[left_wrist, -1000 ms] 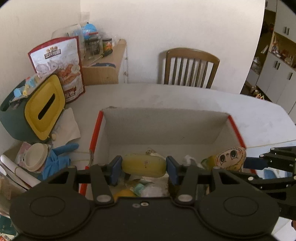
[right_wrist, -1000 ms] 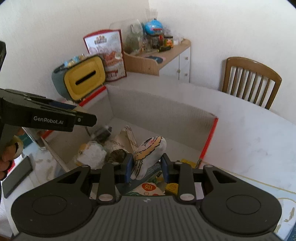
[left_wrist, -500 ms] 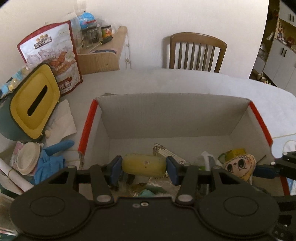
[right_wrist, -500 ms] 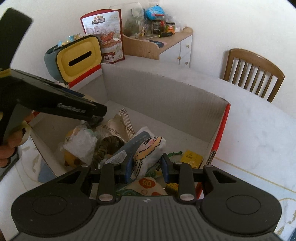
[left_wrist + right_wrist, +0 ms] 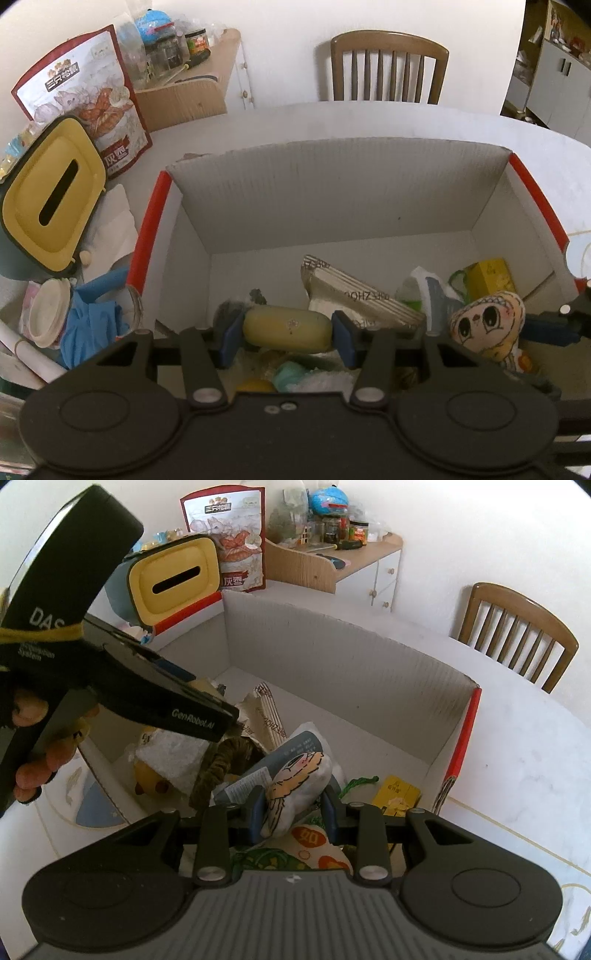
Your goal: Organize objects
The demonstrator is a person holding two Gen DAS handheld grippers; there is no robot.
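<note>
Soft, even daylight, sharp centre, strong fisheye bending and dark vignetted corners.

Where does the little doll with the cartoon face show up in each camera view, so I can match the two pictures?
Left wrist: the doll is at lower right, face toward the camera, above the box contents, held by the right gripper coming in from the right edge.
Right wrist: the doll is at lower centre, between that gripper's fingers, seen side-on.
Shared landmark: the wooden chair behind the table.

Box (image 5: pixel 332 199) far half bare; near half cluttered, packets (image 5: pixel 354 291) piled.
</note>
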